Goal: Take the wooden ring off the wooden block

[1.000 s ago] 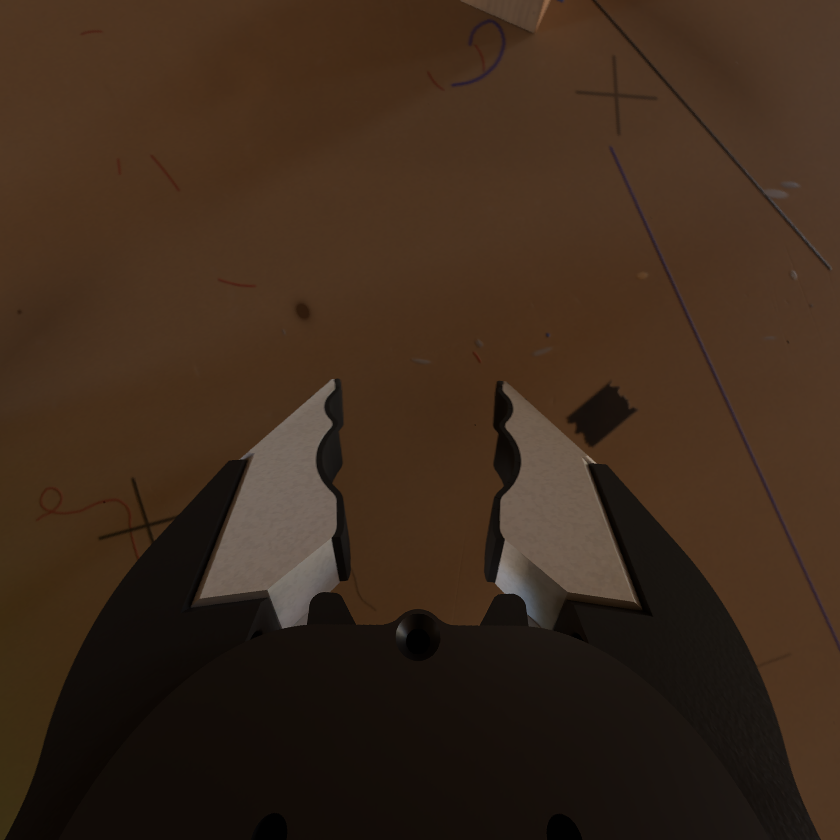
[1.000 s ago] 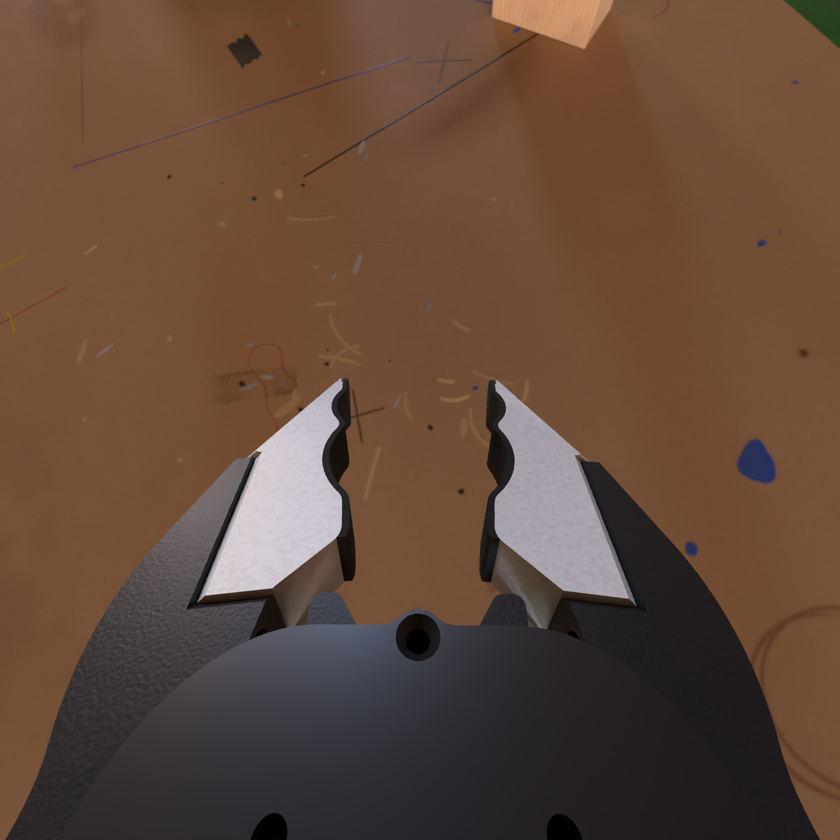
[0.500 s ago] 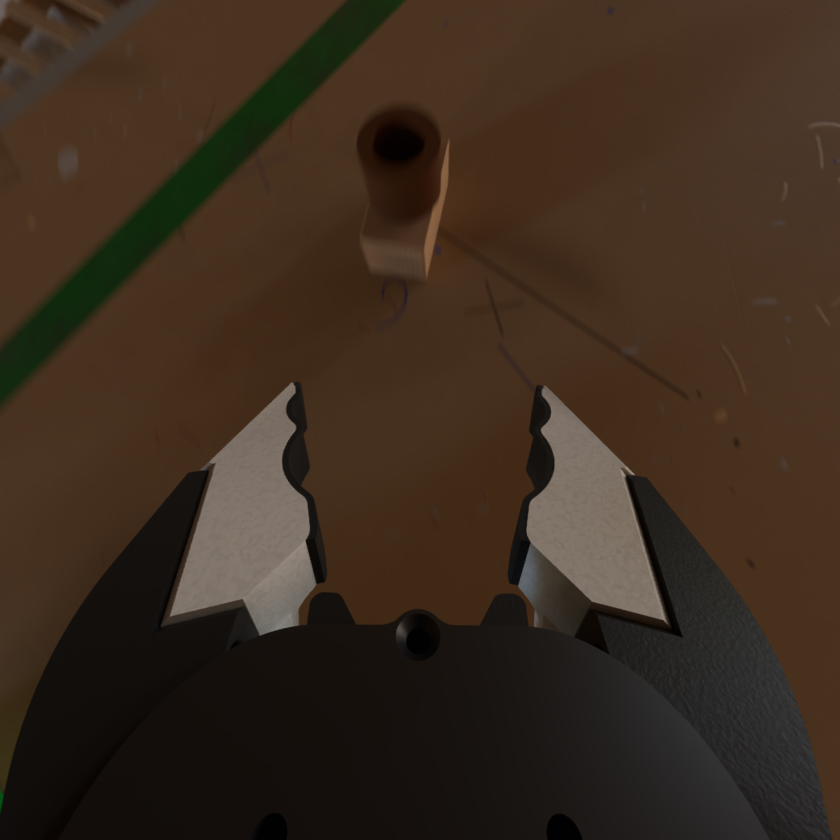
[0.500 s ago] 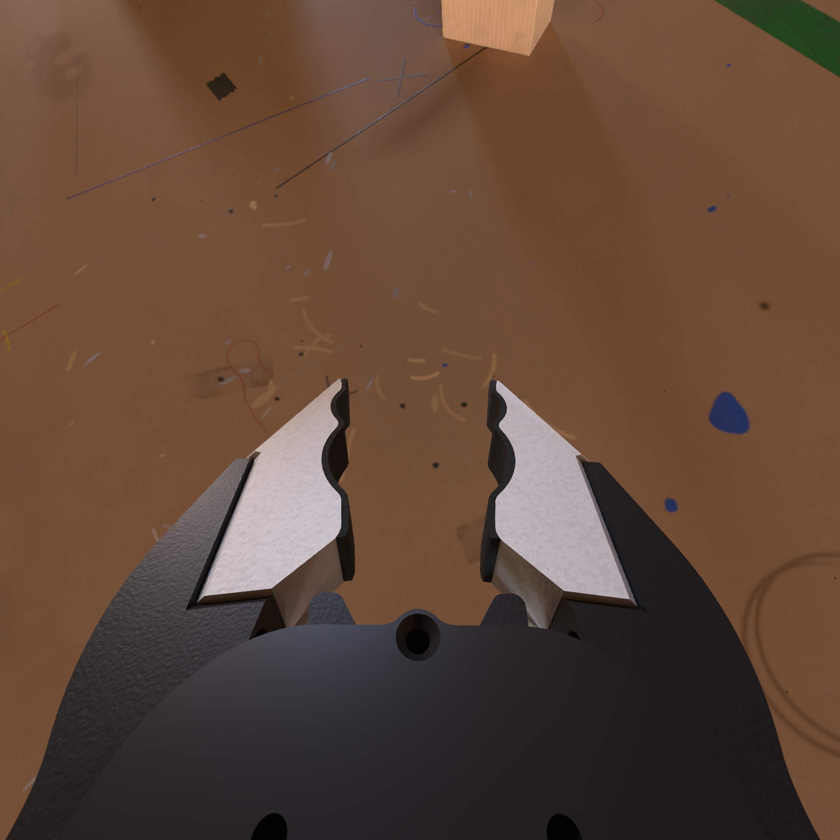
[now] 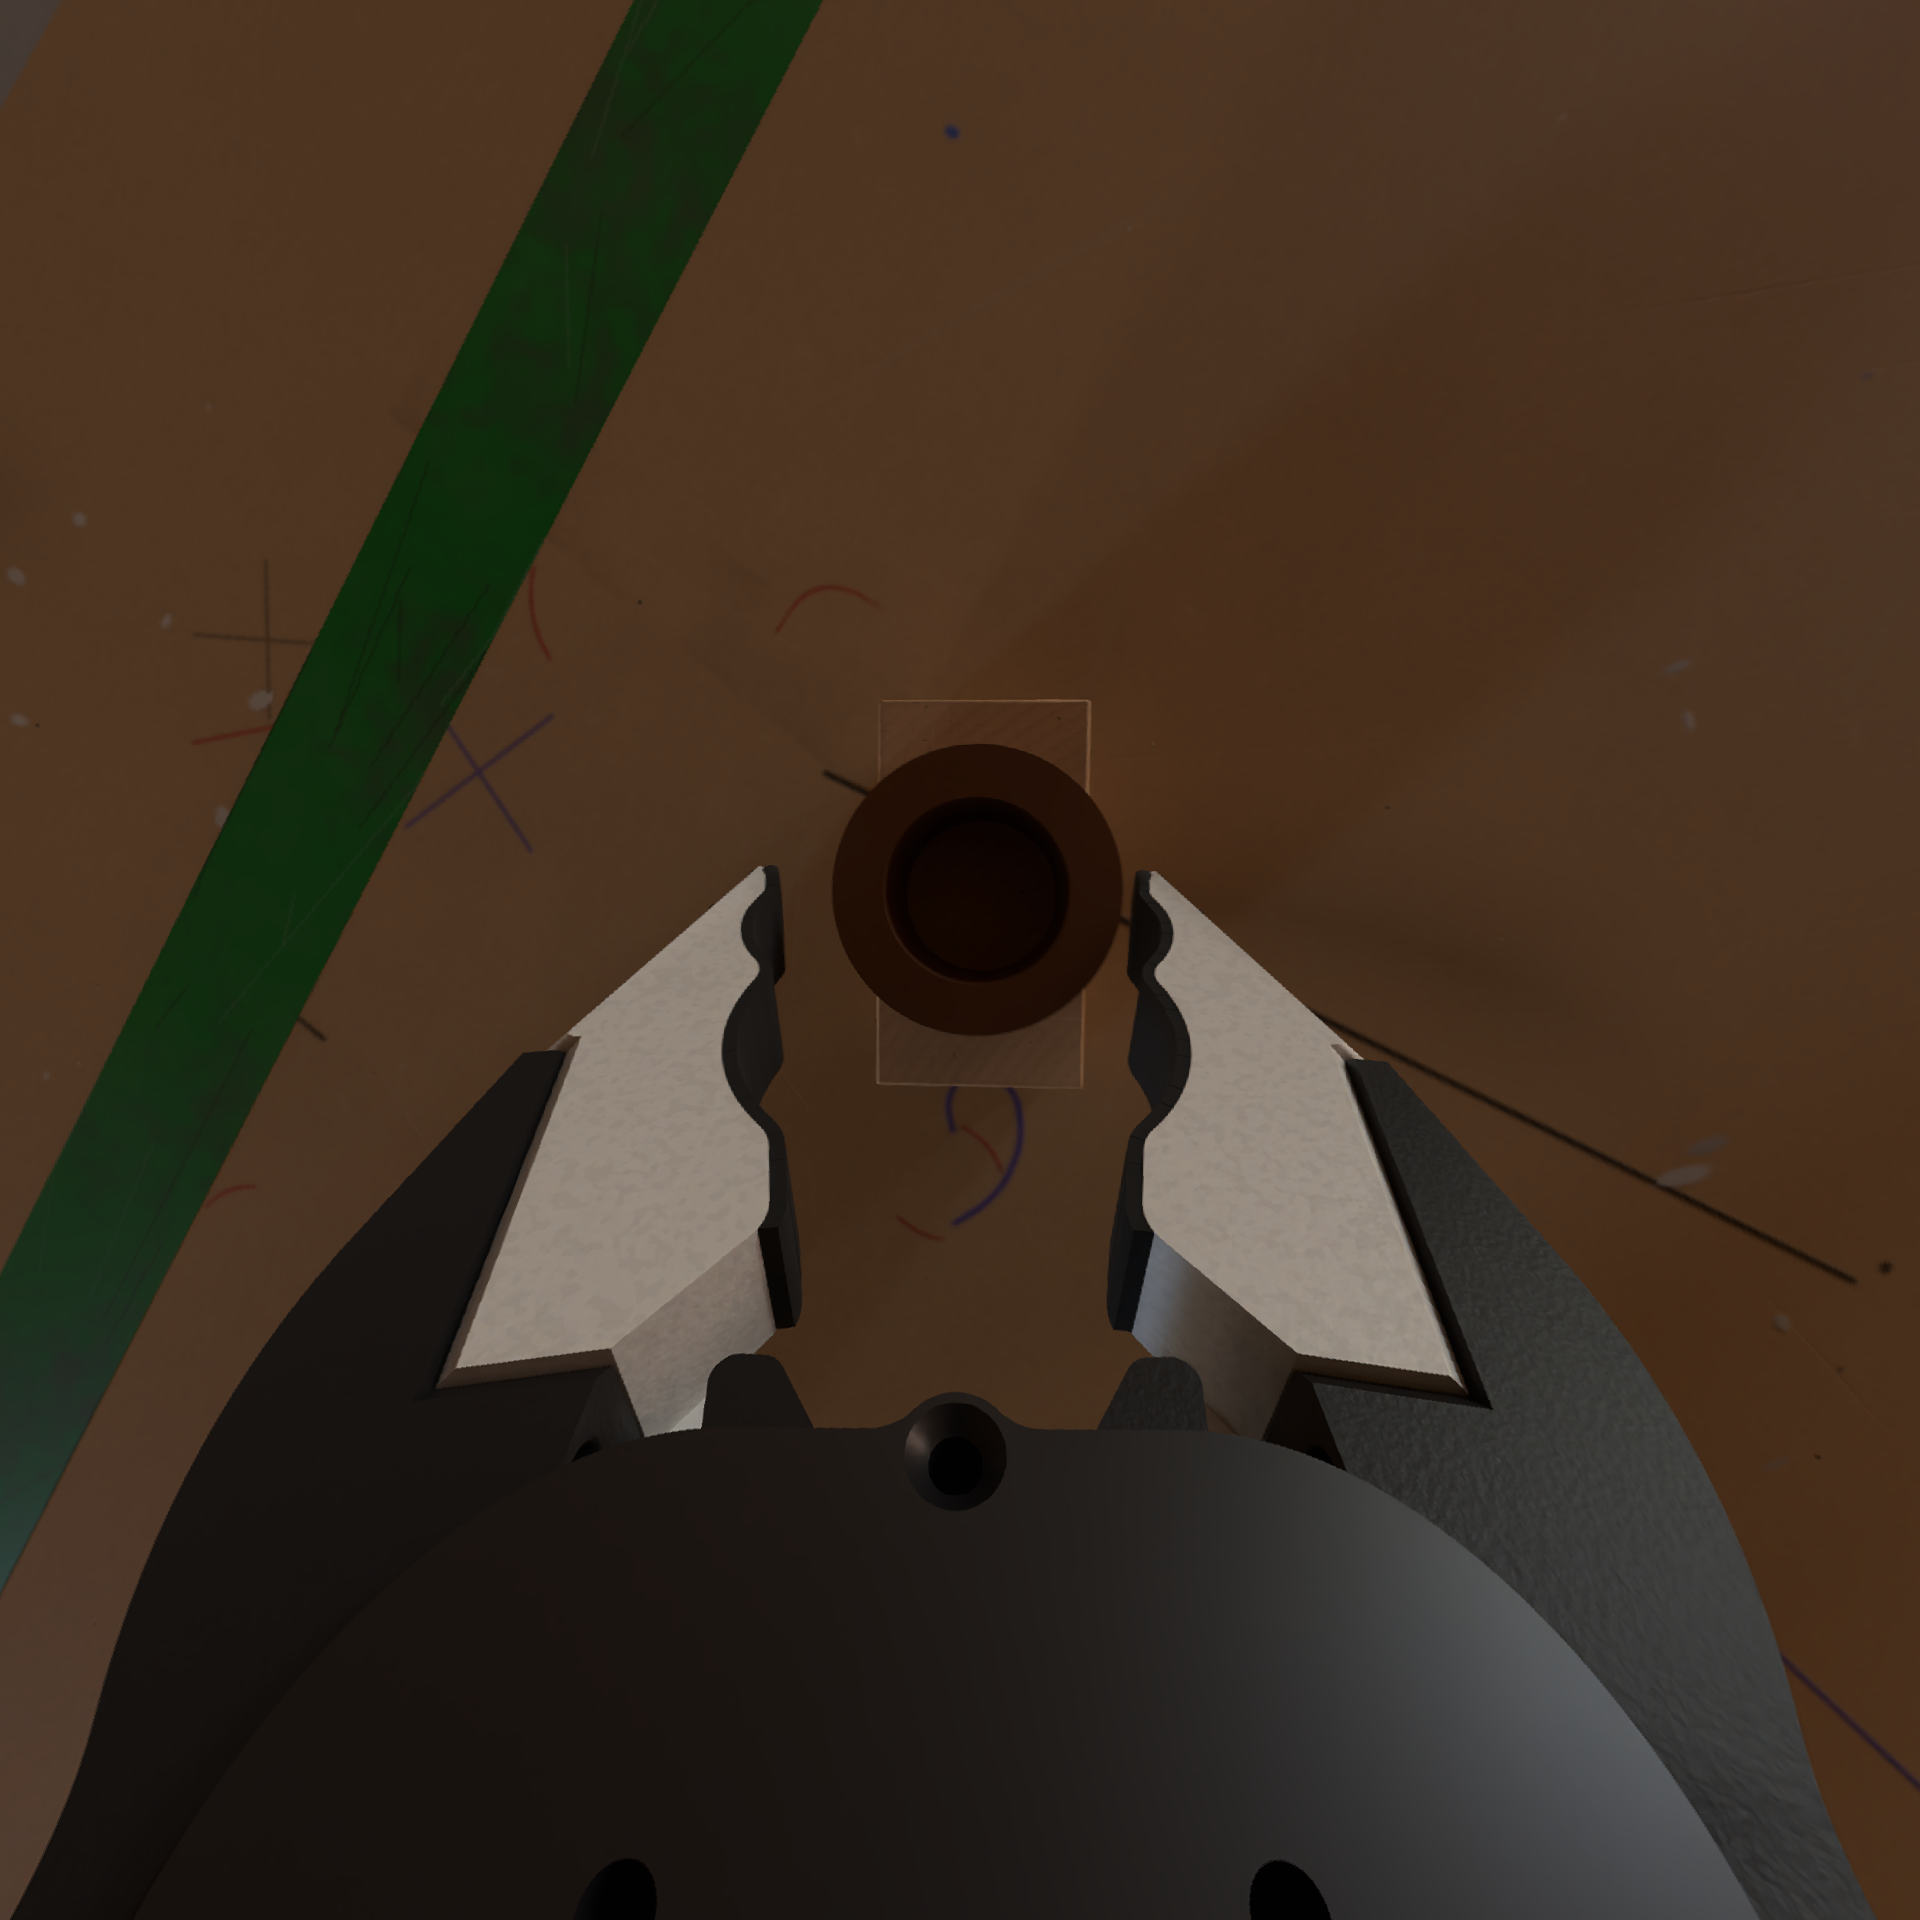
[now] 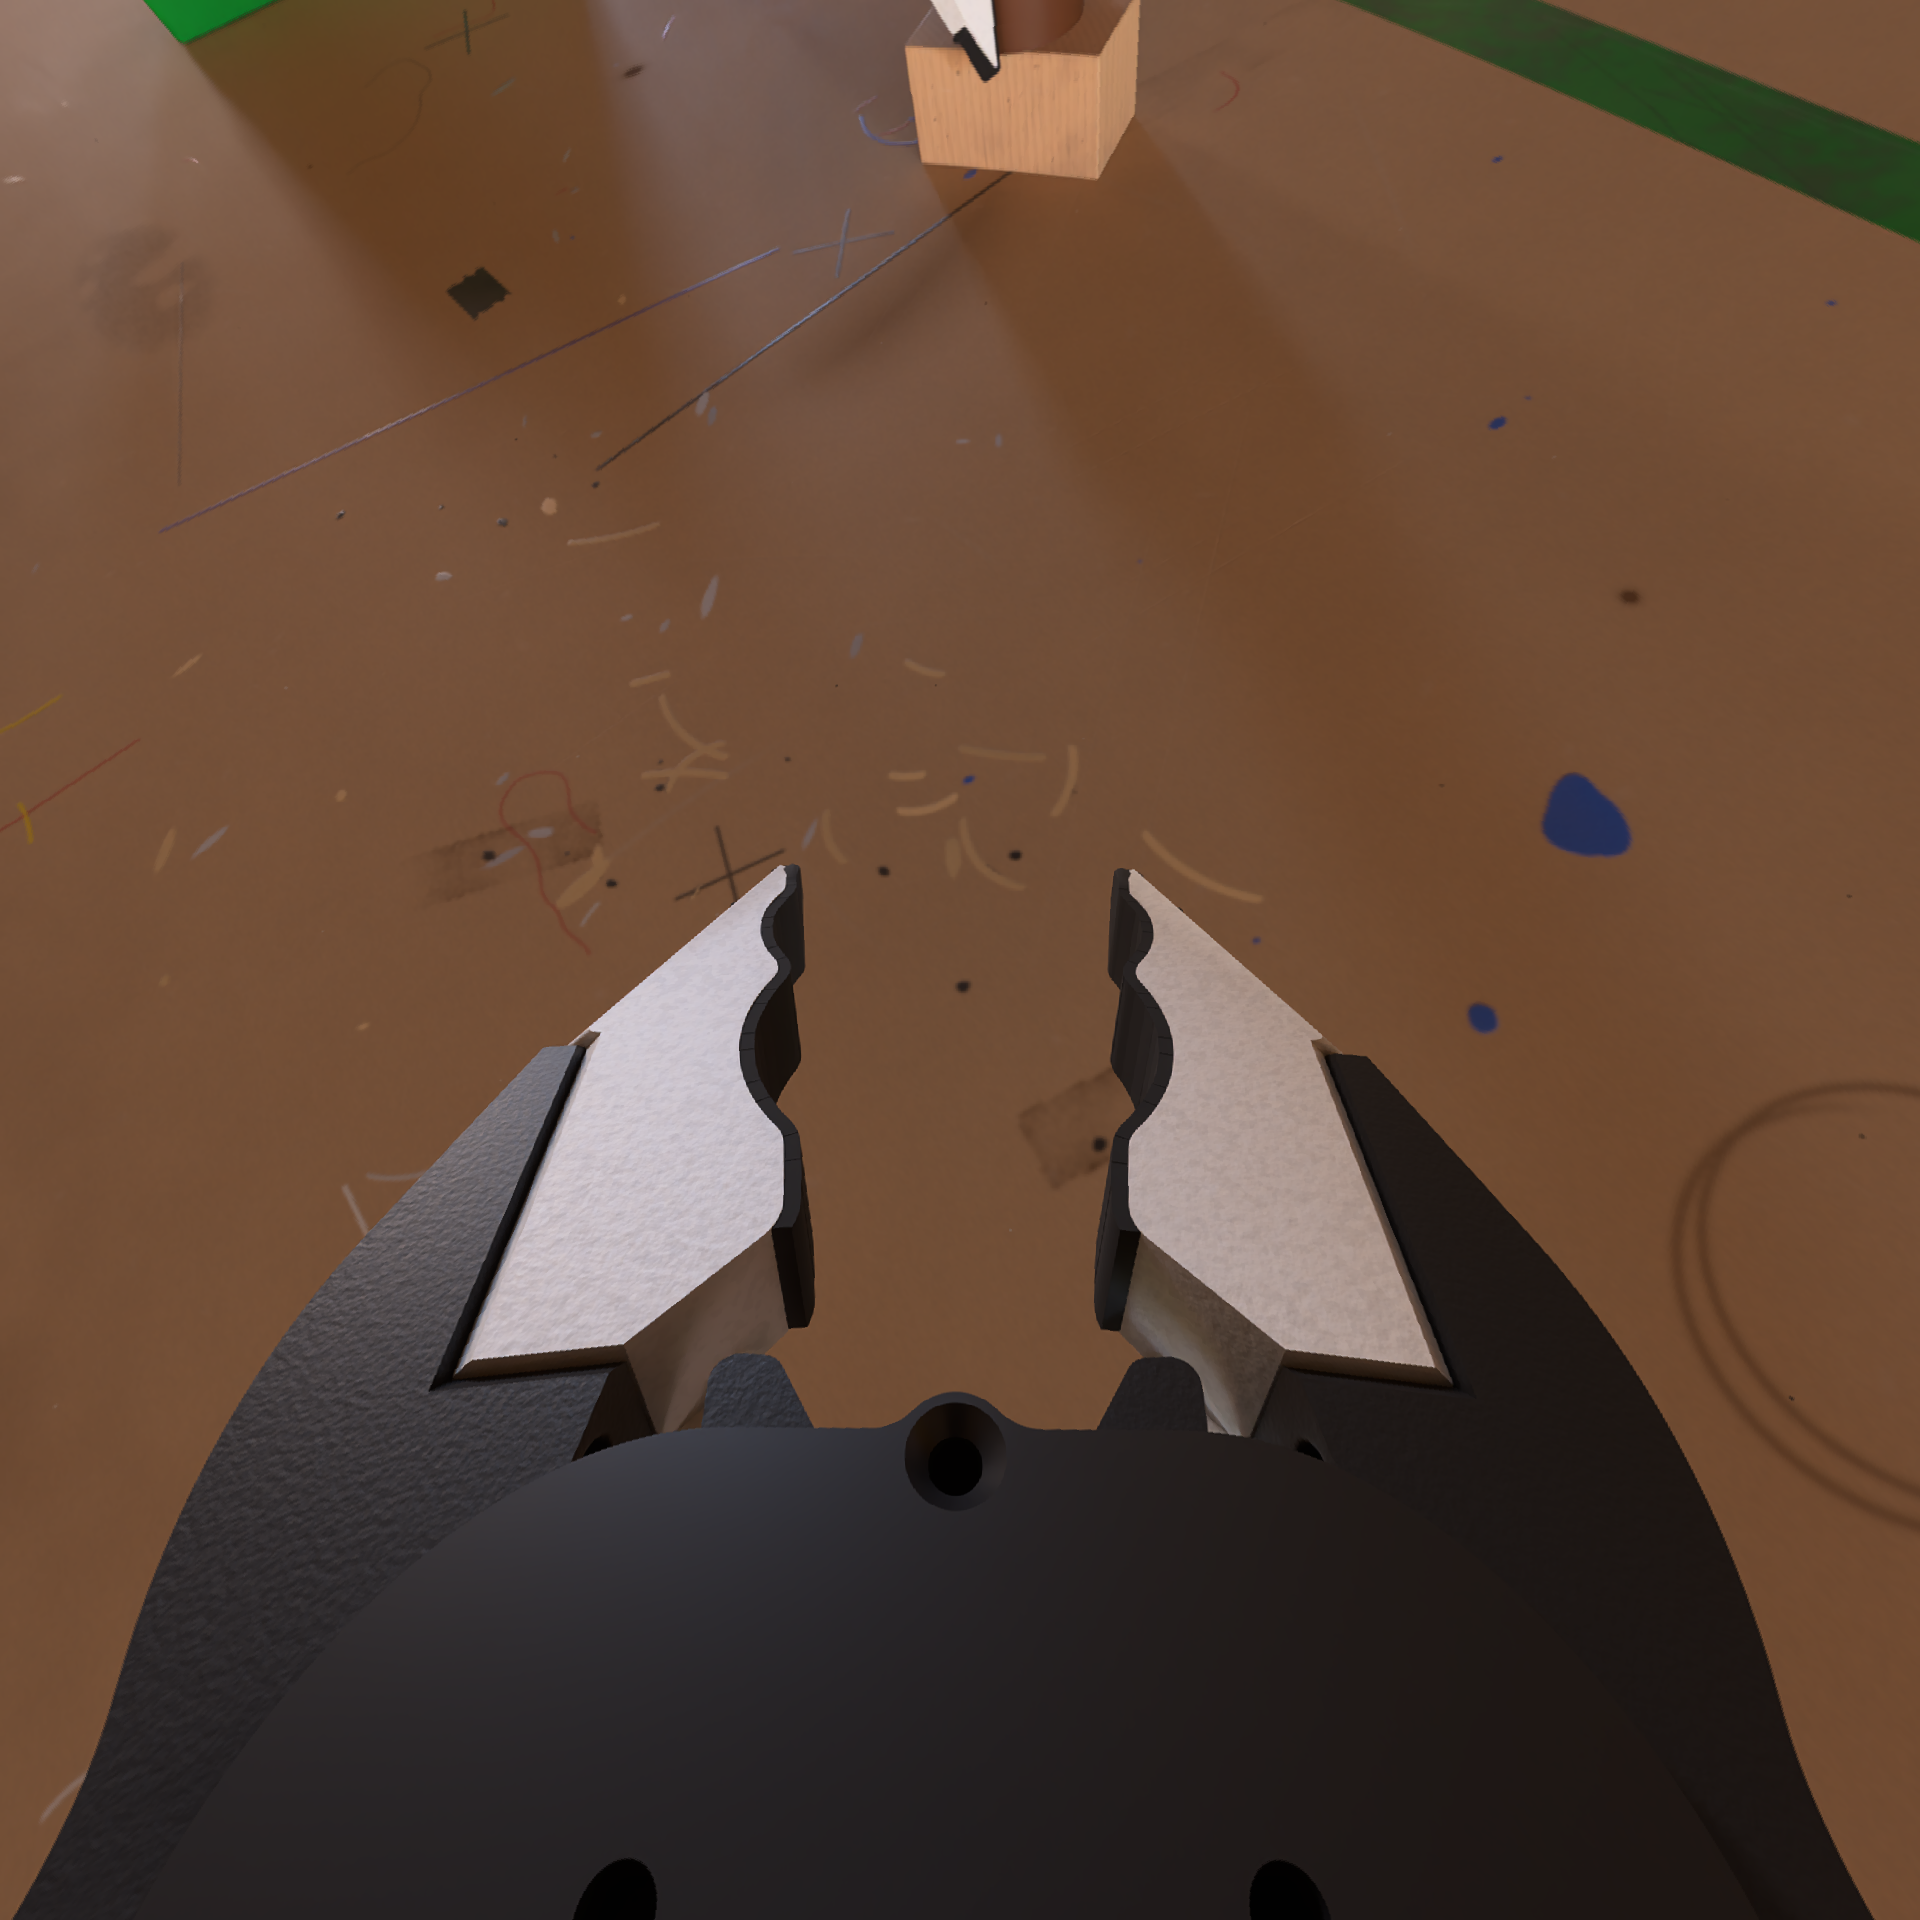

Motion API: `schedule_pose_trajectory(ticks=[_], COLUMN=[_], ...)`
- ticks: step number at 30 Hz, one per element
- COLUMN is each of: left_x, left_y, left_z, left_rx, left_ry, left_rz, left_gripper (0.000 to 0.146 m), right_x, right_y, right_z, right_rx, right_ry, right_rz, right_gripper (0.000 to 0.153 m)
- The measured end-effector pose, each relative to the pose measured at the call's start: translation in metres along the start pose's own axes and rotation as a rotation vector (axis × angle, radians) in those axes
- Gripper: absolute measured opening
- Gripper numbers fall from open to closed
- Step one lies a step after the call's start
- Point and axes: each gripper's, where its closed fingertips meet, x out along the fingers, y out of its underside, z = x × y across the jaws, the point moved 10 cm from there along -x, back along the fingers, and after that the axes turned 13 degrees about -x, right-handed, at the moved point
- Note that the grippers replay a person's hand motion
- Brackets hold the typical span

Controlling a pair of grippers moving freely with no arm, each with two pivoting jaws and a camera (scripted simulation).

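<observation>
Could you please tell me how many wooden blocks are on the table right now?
1. The wooden block sits directly below the left gripper, under the wooden ring; the right wrist view shows that same block far ahead. Both views cover only part of the table.

Both grippers, L (image 5: 954, 894) & R (image 6: 956, 894), jaws apart (nothing gripped)

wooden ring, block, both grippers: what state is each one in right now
wooden ring: on the wooden block, upright, hole facing up, not gripped
wooden block: resting flat on the table
left gripper: open, above the block, one finger on each side of the ring, no clear contact
right gripper: open, empty, well short of the block
</observation>
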Motion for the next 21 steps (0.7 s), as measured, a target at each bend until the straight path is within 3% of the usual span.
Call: schedule_pose_trajectory(ticks=[4, 21], left_x=[-0.013, -0.111], left_y=[0.007, 0.116], left_z=[-0.004, -0.032], left_rx=[-0.01, -0.185], left_ry=[0.006, -0.084], left_rz=[-0.021, -0.048], left_gripper=[0.048, 0.048], right_x=[-0.003, 0.013], right_y=[0.0, -0.012], right_z=[-0.007, -0.027], right_rx=[0.0, -0.073], right_ry=[-0.004, -0.094], right_rz=[-0.019, -0.017], right_gripper=[0.059, 0.059])
